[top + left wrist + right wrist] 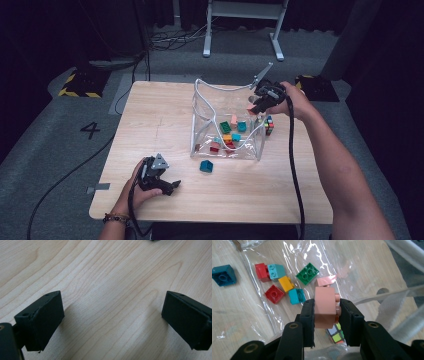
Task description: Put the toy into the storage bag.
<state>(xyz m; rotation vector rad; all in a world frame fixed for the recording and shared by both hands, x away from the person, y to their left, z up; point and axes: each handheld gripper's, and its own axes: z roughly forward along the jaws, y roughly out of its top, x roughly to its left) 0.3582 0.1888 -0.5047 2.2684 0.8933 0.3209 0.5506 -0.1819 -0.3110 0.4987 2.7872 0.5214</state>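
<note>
Right gripper (325, 312) status: jaws closed on a salmon-pink brick (325, 307), one pad on each side face, studs facing the right-hand pad in the right gripper view. In the high view the right gripper (254, 109) is held above the far right corner of a clear plastic bag (205, 107), with the brick (251, 109) at the jaw tips, over the bag opening.

Bag position: standing open on the wooden surface (150, 125), right of centre. Its contents, seen through the clear film in the right gripper view: green brick (307, 273), second pink brick (326, 280), yellow brick (286, 283), two red bricks (274, 294), and two light-teal bricks (276, 270).

Outside the bag: dark-teal brick (206, 166) on the surface just in front of the bag's near wall; the same brick (223, 275) appears at upper left in the right gripper view. A multicoloured cube (269, 125) sits on the surface against the bag's right side, below the right gripper.

Left gripper (167, 187) status: jaws wide apart, nothing between them. In the left gripper view bare wood grain shows between the two pads (42, 320). The left gripper rests low at the near left part of the surface, well apart from the bag.
</note>
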